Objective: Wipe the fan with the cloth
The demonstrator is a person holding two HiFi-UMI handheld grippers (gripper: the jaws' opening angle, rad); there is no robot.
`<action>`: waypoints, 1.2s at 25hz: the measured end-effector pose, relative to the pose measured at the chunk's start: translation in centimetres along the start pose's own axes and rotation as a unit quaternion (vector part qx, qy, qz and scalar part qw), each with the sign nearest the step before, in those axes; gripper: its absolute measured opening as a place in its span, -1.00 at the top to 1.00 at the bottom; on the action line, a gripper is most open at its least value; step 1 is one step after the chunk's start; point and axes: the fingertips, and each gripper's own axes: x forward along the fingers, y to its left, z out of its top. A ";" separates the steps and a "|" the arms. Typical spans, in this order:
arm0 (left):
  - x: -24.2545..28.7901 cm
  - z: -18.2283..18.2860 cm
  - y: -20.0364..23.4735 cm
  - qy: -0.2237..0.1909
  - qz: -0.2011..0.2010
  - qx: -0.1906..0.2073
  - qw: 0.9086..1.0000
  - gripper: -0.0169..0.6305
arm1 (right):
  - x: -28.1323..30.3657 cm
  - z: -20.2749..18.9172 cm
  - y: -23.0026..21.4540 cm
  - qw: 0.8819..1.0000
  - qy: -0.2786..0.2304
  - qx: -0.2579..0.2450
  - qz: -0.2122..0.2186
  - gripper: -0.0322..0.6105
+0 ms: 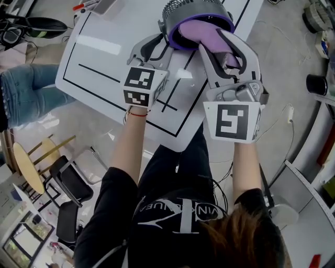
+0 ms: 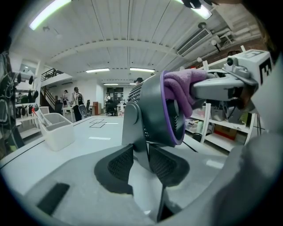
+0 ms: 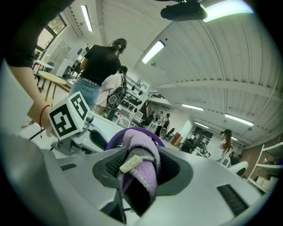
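A grey fan (image 1: 183, 13) with a purple ring stands at the far end of the white table (image 1: 99, 63). My left gripper (image 1: 156, 46) reaches to its left side. In the left gripper view the two pads (image 2: 118, 164) close on the fan's upright stand (image 2: 138, 148), one on each side. My right gripper (image 1: 222, 47) is shut on a purple cloth (image 1: 203, 32) and holds it against the fan's ringed face. In the right gripper view the cloth (image 3: 143, 154) bulges out between the jaws, with the purple ring (image 3: 114, 137) just behind it. The left gripper view shows the cloth (image 2: 179, 86) draped over the ring.
Black lines are taped on the table. A white bin (image 2: 57, 130) stands further along it. A person in jeans (image 1: 26, 91) is at the table's left; chairs (image 1: 70, 183) stand on the floor below. Shelves (image 2: 221, 128) run along the right.
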 end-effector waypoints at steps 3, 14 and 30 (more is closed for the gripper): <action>-0.1 -0.1 0.1 0.001 0.000 -0.001 1.000 0.60 | 0.0 0.0 -1.3 0.999 -0.001 0.014 -0.037 0.42; 0.0 0.1 -0.1 -0.002 -0.001 -0.009 1.000 0.61 | -0.5 -4.4 -2.9 0.990 0.067 0.007 -0.126 0.45; 0.0 -0.2 0.1 -0.002 -0.004 -0.015 1.000 0.62 | 0.7 -8.5 2.0 0.988 0.146 0.010 -0.053 0.47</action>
